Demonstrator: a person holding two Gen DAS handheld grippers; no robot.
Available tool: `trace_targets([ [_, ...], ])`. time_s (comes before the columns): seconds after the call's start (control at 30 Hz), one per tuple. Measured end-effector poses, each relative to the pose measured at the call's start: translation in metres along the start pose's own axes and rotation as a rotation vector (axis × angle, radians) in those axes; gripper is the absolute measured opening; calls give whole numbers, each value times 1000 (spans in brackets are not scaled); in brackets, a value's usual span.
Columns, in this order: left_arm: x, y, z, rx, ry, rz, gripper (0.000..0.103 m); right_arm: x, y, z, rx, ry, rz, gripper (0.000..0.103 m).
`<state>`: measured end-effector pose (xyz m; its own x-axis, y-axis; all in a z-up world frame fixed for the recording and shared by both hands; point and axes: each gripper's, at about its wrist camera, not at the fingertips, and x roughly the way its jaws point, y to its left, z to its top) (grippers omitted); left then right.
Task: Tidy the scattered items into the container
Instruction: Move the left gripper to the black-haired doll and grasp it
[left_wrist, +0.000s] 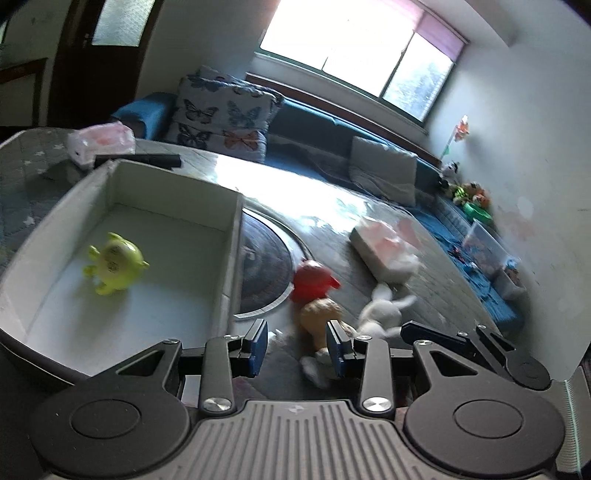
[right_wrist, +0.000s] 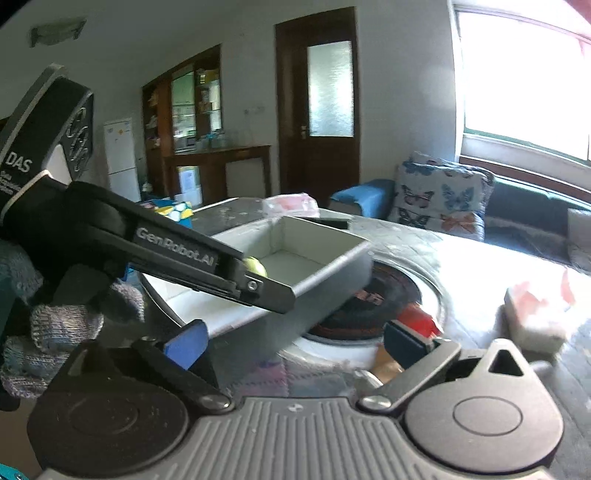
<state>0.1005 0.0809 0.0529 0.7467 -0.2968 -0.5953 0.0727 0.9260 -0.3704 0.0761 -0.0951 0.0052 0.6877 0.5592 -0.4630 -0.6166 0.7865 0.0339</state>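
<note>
Room: sunlit living room, window behind a blue sofa (left_wrist: 332, 122) with a butterfly cushion (left_wrist: 221, 114); glare washes out the far part of the worktop (left_wrist: 436, 266)
Worktop: quilted cover with a round dark inset (left_wrist: 262, 273) just right of the box
Box: open grey box (left_wrist: 232, 236) with white inside, at the left in the left wrist view; a yellow toy (left_wrist: 110, 264) already lies in it, well apart from its walls
Dog toy: figure with red cap and tan body (left_wrist: 317, 295) lies on the worktop just right of the box, close ahead of the left gripper
Rabbit: white plush (left_wrist: 384, 310) beside the dog toy; they seem to touch, blur makes it uncertain
Tissue packs: one (left_wrist: 384, 251) beyond the rabbit, another (left_wrist: 101, 142) behind the box
Left gripper: (left_wrist: 298, 347) fingers apart and holding nothing, the dog toy's lower body between and just past the tips
Right gripper: (right_wrist: 295, 341) fingers wide apart, empty, low near the box's near corner
Handling: dog toy looks like light hard plastic, smooth and likely slippery; the tan body seems the best hold, the rounded cap may slide out. Rabbit looks soft and light, so pinch the body
Edges: box wall stands between toy and floor of the box, so a lift over the rim is needed
Room to move: open above the box; the two grippers are close together near its right side
</note>
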Motion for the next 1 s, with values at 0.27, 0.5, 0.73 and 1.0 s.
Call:
trace_targets([
  [0.27, 24, -19, -15, 23, 77, -41, 38, -15, -21, -29, 61, 41, -78, 103],
  [0.5, 39, -25, -26, 9, 124, -85, 38, -12, -40, -48, 109, 85, -143, 103],
  [0.73, 56, -25, -32, -7, 170, -106, 38, -1, -49, -59, 159, 130, -157, 103],
  [1.0, 68, -25, -30, -20, 201, -140, 38, 12, -52, -60, 215, 144, -155, 102],
])
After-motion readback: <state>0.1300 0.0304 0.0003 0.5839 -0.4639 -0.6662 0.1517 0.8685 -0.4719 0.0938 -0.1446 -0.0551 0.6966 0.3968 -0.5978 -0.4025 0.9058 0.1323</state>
